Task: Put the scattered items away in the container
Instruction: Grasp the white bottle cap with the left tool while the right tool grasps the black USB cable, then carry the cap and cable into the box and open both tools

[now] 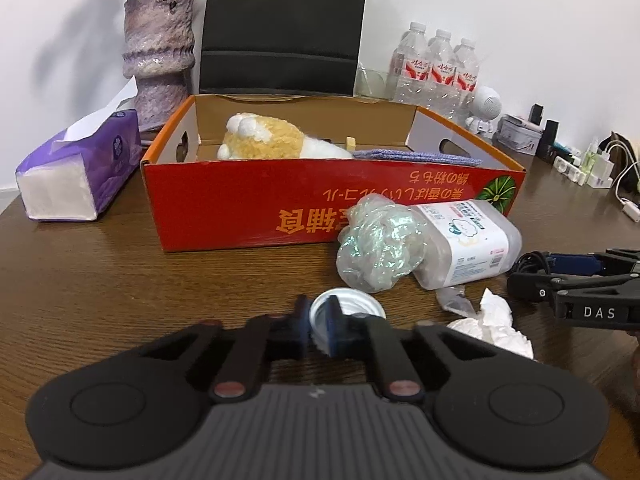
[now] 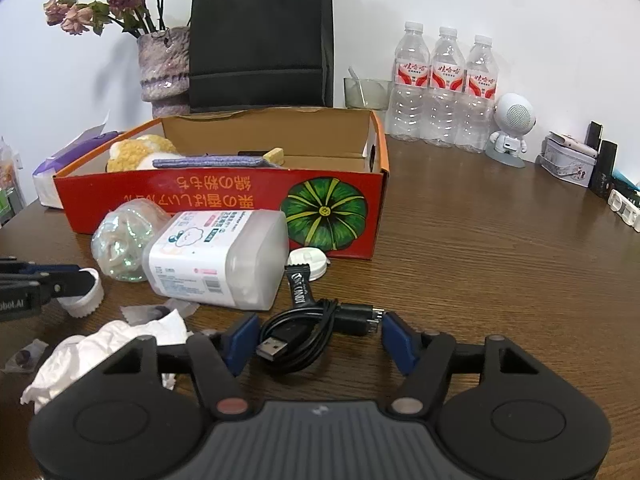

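Left tool [image 1: 319, 330]: low centre of the left wrist view, its blue pads pressed together on the rim of a white ribbed bottle cap [image 1: 347, 312] that sits on the table.
Right tool [image 2: 316, 340]: low centre of the right wrist view, blue pads spread either side of a coiled black USB cable [image 2: 308, 336]; the pads are not touching the cable.
Container: a red cardboard box [image 1: 248, 204] with a green pumpkin print and upside-down lettering, open at the top, across the middle of both views.
Inside the box: a yellow and white plush toy [image 1: 264, 138], a folded purple cloth [image 1: 416, 157] and a small pale yellow block [image 2: 274, 156].
Scattered items: a crumpled clear plastic wrap [image 1: 378, 246] and a clear tub with a white label [image 1: 468, 244] lying on its side, both just in front of the box; a crumpled white tissue [image 2: 116, 344] at lower left of the right wrist view; a flat white lid [image 2: 308, 260] and a small black sachet [image 2: 298, 284] beside the tub.
Table [image 2: 500, 280]: dark brown wood grain.
Background: a purple tissue pack [image 1: 80, 168] at left, a mottled purple vase [image 1: 158, 56] with dried flowers, a black paper bag [image 2: 260, 36], three water bottles [image 2: 444, 84] and a small white robot figure [image 2: 510, 128] at right.
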{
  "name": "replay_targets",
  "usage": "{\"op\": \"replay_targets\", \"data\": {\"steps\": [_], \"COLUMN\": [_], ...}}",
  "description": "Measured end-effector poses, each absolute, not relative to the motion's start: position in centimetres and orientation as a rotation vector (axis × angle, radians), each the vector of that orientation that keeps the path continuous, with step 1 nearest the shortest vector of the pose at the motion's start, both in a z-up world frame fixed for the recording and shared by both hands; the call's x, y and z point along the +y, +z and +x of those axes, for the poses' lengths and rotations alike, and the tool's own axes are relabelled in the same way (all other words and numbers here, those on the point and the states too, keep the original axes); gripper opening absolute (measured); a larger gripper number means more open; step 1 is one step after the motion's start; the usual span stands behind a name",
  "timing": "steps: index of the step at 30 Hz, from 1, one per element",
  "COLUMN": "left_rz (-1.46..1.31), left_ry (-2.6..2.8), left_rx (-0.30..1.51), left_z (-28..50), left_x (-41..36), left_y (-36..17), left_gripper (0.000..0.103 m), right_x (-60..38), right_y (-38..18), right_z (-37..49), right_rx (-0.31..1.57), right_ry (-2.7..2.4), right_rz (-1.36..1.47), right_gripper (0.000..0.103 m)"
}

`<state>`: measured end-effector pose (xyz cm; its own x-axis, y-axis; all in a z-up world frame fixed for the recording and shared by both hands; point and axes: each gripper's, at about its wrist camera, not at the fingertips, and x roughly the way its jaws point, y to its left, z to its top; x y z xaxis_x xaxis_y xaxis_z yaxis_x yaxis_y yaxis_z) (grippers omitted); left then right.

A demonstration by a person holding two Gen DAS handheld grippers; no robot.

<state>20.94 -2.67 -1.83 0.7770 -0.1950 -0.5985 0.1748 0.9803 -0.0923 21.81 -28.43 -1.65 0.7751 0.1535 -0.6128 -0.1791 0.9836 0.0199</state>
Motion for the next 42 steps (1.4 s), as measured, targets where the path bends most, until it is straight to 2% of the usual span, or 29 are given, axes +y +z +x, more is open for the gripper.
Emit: {"op": "replay_targets", "data": {"steps": [13,24,34,42], "left_rz": [-0.077,-0.097,-0.104,-0.194], "left_ry": [-0.209,-0.216,-0.215,-0.202], "left_rx": [0.588,0.497,0.412,0.387], "left_z": [19.5,18.8,22.4,26.9], "left_x": [-2.0,-1.4,-2.5,-2.8], "left_y": [-0.4,3.1,7.0,7.5], "left_gripper": [0.006,0.006,0.006,0.006], "right_x": [-29.1,-29.2,-26.7,-24.3], "right_y": [-0.7,2.0,6.3,8.0], "right_z": [20.2,19.7,22.7,28.1], "right_rx": [0.607,0.533,0.439,0.422], "right_ry": [0.163,0.177,0.228,0.246], "right_rz": [0.002,0.029,0.025,0.053], "right_gripper": [0.066,0.066,0.066,0.066]}}
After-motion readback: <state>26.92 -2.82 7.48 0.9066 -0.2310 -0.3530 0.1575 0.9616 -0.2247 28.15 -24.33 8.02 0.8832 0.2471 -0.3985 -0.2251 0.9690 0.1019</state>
